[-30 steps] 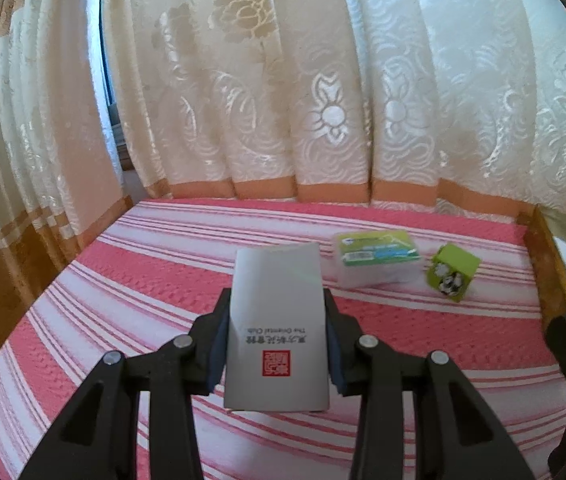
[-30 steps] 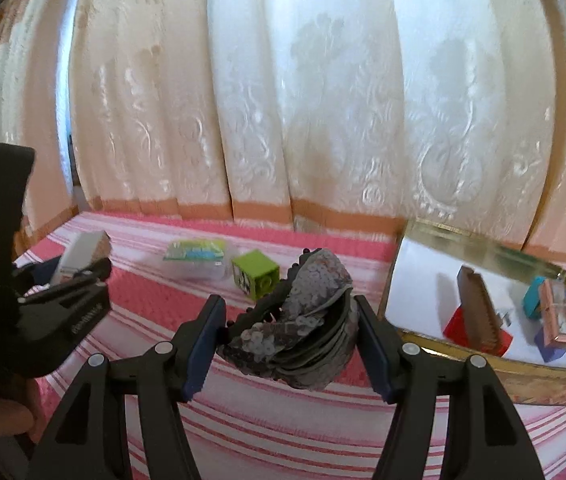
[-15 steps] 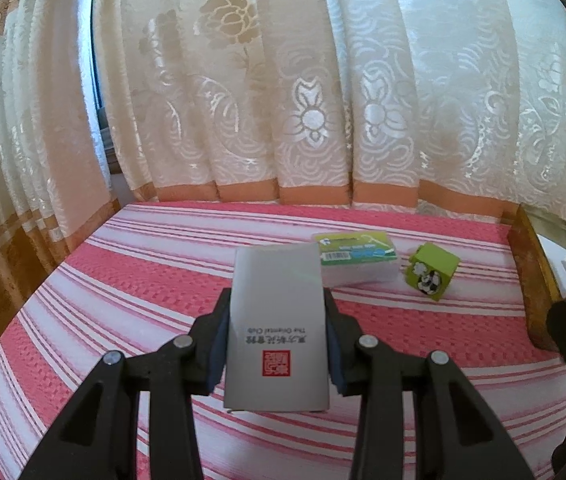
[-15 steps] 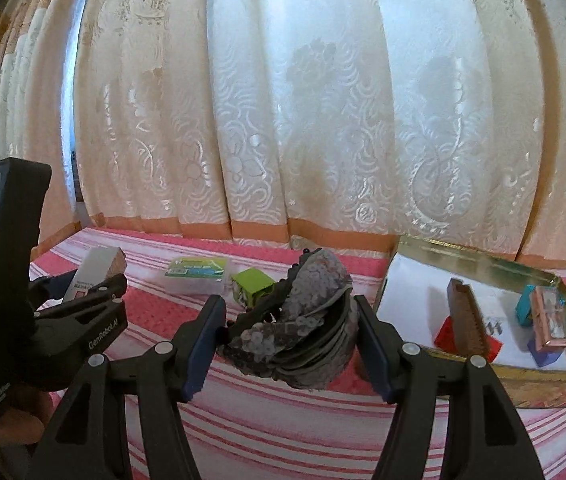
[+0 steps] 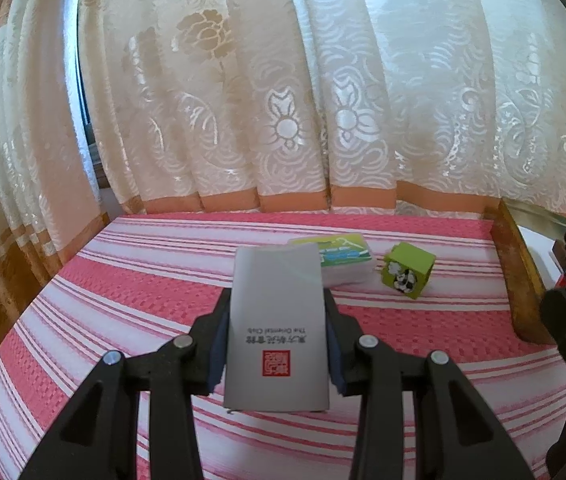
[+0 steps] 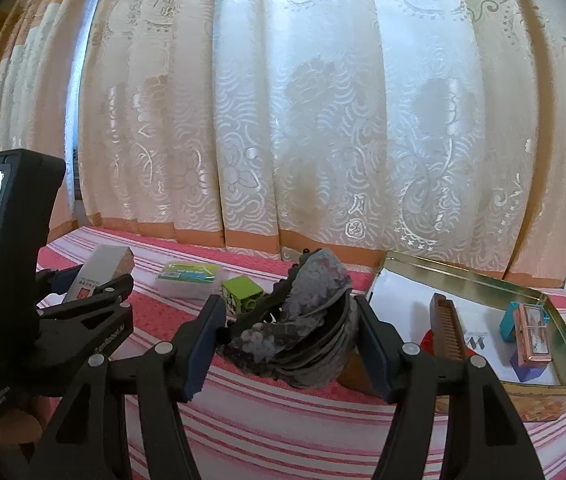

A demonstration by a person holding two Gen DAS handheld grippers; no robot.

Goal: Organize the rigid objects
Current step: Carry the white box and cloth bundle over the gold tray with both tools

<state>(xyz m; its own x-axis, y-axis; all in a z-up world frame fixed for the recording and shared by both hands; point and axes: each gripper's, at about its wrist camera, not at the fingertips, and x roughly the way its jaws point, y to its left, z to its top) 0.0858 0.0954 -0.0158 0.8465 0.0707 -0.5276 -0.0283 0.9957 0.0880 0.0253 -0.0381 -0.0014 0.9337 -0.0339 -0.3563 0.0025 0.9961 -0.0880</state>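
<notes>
Left wrist view has the left gripper (image 5: 277, 344) clamped narrowly on a grey card box (image 5: 277, 320) above the striped cloth (image 5: 123, 304), while the right wrist view has the right gripper (image 6: 289, 338) closed half-wide around a dark sequined pouch (image 6: 303, 328) beside the gold tin (image 6: 563, 344).

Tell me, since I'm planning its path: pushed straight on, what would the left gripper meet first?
Likely the clear lidded box, just past the held grey box; the left gripper tilts downward, so depth is uncertain.
</notes>
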